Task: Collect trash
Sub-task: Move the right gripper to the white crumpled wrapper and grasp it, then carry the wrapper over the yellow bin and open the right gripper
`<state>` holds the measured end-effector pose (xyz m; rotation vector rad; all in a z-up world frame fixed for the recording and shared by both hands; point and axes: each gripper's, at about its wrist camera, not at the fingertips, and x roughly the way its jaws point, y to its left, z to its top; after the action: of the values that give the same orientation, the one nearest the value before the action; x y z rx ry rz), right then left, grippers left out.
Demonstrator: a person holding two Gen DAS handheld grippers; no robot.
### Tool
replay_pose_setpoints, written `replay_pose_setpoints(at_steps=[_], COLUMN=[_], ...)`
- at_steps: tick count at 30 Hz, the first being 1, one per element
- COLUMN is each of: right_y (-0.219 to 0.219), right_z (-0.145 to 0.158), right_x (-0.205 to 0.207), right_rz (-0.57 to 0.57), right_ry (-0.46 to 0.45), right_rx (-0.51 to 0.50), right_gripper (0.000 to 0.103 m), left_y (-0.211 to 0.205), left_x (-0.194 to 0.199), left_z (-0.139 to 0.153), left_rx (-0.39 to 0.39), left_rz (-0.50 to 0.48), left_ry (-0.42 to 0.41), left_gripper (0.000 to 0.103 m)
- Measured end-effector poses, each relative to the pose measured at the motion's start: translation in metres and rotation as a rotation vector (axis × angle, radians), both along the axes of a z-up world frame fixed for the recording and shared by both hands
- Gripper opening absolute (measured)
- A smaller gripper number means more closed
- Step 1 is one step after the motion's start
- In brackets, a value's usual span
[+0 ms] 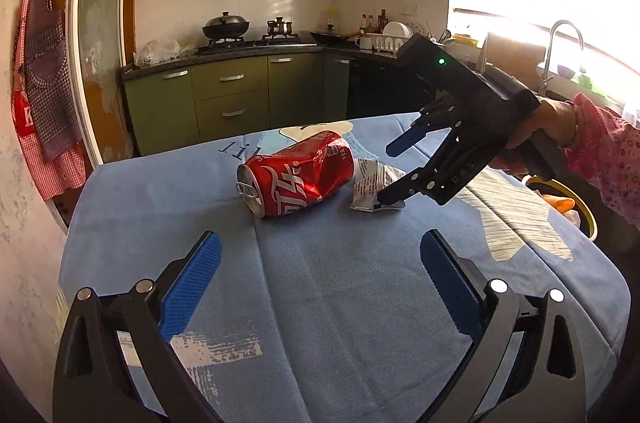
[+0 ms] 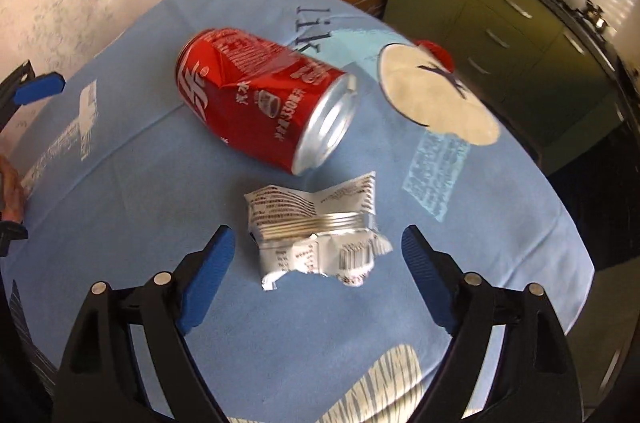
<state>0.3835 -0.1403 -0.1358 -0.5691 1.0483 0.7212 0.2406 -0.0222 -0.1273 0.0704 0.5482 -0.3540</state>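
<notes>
A crumpled silver wrapper [image 2: 316, 243] and a dented red can [image 2: 260, 103] lie side by side on the blue-clothed tabletop [image 2: 280, 335], neither collected yet. The right claw [image 2: 316, 275] hangs spread wide over the wrapper, gripping nothing. The left claw [image 1: 320, 283] waits nearby, also spread and empty.

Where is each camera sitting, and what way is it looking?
Left wrist: sits on the left gripper, looking across the table toward the kitchen; its open fingers and the right gripper in a hand show.
Right wrist: sits on the right gripper, looking steeply down; its open fingers straddle the wrapper.
Shared: red can, wrapper, blue tablecloth.
</notes>
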Motion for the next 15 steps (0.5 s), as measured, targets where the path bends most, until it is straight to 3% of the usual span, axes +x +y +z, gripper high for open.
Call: replay_pose_setpoints(at_steps=[10,15], right_y=[0.016,0.013], right_z=[-0.014,-0.013], right_x=[0.014,0.016], right_rz=[0.064,0.049], right_ry=[0.047,0.099], right_rx=[-0.045,-0.001], right_gripper=[0.08,0.065], left_y=[0.0,-0.003], left_x=[0.002,0.001], left_z=[-0.002,-0.003], left_rx=[-0.003,0.004], left_rz=[-0.004,-0.011], left_ry=[0.013,0.013], left_gripper=[0.098,0.098])
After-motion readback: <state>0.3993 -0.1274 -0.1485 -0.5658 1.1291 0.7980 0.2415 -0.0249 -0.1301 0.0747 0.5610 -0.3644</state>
